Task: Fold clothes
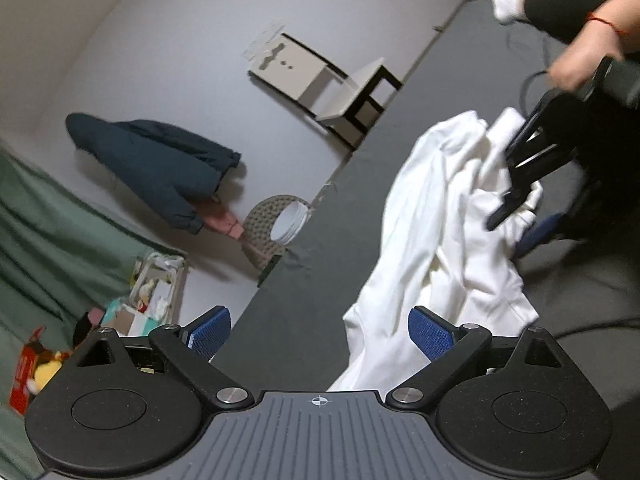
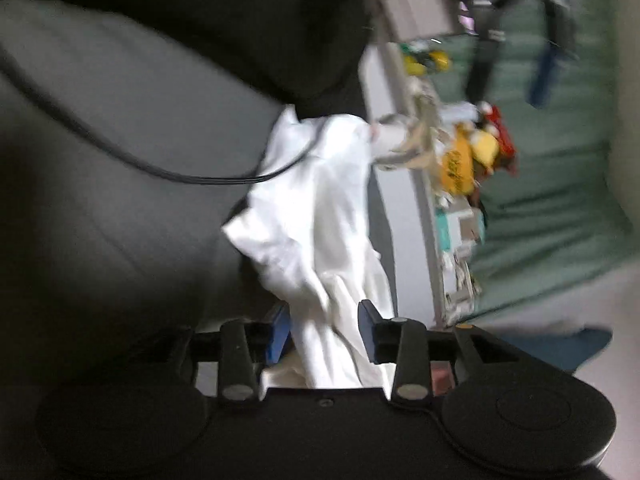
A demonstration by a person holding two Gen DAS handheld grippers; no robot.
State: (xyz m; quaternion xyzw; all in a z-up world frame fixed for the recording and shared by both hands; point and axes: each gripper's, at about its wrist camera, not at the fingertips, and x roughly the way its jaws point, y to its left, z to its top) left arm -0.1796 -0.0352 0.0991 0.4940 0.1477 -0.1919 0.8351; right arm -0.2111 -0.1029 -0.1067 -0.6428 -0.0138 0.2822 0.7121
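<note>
A white garment (image 1: 436, 236) lies bunched in loose ridges on a dark grey mat (image 1: 304, 300), part of it lifted toward the right gripper (image 2: 324, 332). In the right wrist view cloth passes between the two blue pads (image 2: 280, 334), yet the jaws stand well apart with a gap on either side, so that gripper looks released around the fabric rather than pinching it; the frame is blurred. The left gripper (image 1: 320, 330) is spread wide with nothing between its pads, poised just over the garment's near edge. The cloth looks thin, light and limp: it will sag and slide rather than hold a crease, so a seam, hem or corner would likely give the surest grip, one in each gripper. The mat seems flat and gives room for spreading. Beyond it a pale floor (image 1: 168, 60) holds a navy jacket (image 1: 160, 168), a small white stool (image 1: 344, 92) and boxes of clutter (image 1: 156, 292).
</note>
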